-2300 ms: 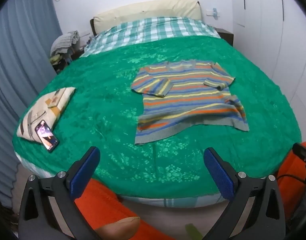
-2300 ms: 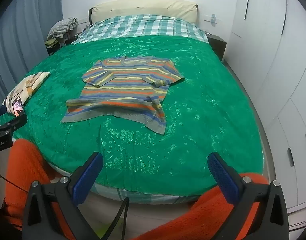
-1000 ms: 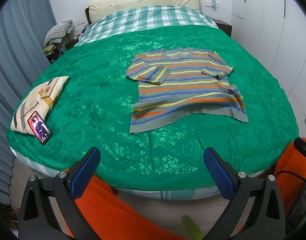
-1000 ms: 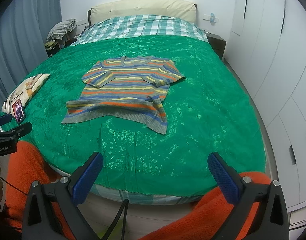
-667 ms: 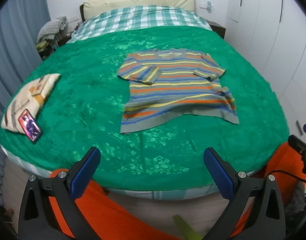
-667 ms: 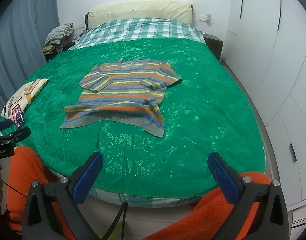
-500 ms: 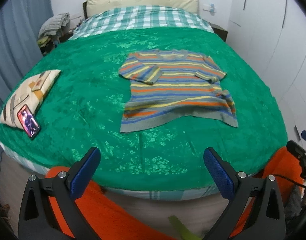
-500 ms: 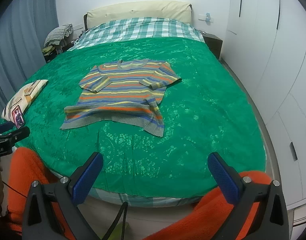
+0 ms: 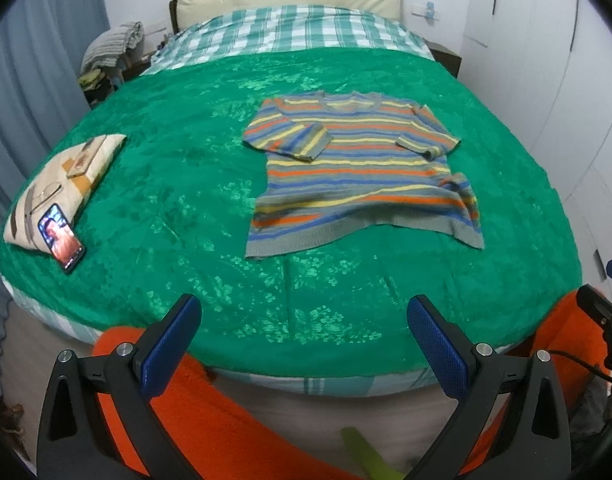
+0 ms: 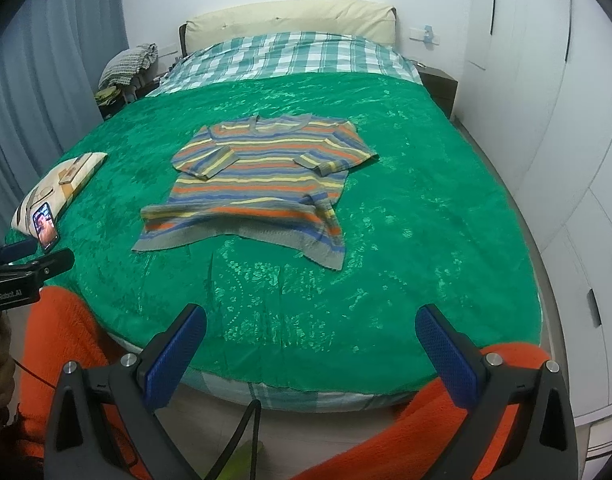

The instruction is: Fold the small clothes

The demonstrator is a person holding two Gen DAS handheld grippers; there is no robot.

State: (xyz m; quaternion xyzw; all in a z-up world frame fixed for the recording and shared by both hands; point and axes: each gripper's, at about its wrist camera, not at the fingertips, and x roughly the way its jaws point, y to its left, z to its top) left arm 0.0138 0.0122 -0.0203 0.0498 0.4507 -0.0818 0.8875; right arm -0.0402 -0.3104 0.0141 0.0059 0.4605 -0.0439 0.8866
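Striped sweater [image 9: 358, 172] sleeves folded in, both grippers' jaws spread wide, empty.

I see open green bedspread [image 9: 177, 184] all around the striped sweater [image 9: 358, 172]; only a cushion [image 9: 61, 184] with a phone [image 9: 61, 237] crowds the near-left edge.

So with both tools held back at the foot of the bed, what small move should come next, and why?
Probably bring both tools forward over the green bedspread to the striped sweater's near hem. The left tool and right tool are open and empty, short of the sweater, whose sleeves are already folded in while its body lies unfolded.
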